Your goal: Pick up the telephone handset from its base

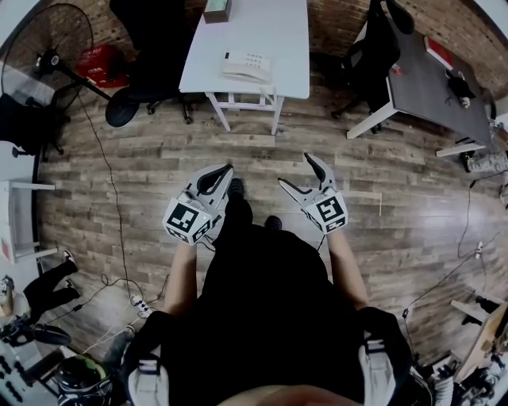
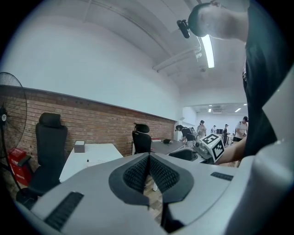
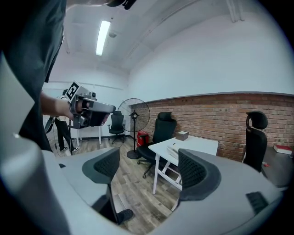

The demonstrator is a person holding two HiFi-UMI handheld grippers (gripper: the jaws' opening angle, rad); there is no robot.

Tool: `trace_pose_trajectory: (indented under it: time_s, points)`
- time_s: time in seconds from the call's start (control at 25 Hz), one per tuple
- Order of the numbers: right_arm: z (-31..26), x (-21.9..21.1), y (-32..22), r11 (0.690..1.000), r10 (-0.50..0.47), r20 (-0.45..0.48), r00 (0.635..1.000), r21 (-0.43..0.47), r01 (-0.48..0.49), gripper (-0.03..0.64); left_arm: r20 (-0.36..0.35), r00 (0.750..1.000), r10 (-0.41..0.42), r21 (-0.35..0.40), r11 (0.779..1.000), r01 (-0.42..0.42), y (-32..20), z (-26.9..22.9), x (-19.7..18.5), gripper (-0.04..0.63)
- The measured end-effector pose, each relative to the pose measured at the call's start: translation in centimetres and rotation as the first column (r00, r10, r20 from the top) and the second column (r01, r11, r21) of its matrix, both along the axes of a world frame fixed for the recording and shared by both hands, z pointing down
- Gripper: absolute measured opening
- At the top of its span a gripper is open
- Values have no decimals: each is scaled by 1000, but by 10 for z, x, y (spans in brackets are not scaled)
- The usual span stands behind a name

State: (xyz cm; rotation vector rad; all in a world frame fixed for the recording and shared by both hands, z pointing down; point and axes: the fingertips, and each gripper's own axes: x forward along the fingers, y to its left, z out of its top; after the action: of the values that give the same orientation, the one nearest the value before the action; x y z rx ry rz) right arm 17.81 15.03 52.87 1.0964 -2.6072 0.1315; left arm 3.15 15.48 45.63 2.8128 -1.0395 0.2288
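The white telephone [image 1: 246, 66], handset resting on its base, sits near the front edge of a white table [image 1: 278, 32] across the wooden floor. In the right gripper view the telephone [image 3: 173, 148] is a small pale shape on that table [image 3: 197, 145]. Both grippers hang in mid-air in front of the person, well short of the table. My left gripper [image 1: 227, 170] is shut with nothing between its pads [image 2: 138, 172]. My right gripper [image 1: 295, 172] stands open and empty, its pads [image 3: 192, 169] wide apart.
A small grey box [image 1: 217, 9] stands at the table's far end. A black office chair [image 1: 151, 71], a standing fan [image 1: 48, 55] and a red item [image 1: 103, 63] are left of the table. A grey desk [image 1: 436, 87] with another chair is at right. Cables trail on the floor.
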Motion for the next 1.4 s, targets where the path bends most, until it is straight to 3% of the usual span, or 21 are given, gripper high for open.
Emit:
trace_pose_trajectory:
  time_s: [0.92, 1.4]
  points:
    - [13, -60, -137, 999, 23, -50, 998, -23, -24, 390, -22, 998, 60, -32, 998, -61, -153, 14, -49, 20]
    - [19, -81, -194, 989, 141, -60, 988, -25, -143, 390, -11, 986, 165, -3, 986, -165, -222, 9, -74, 20]
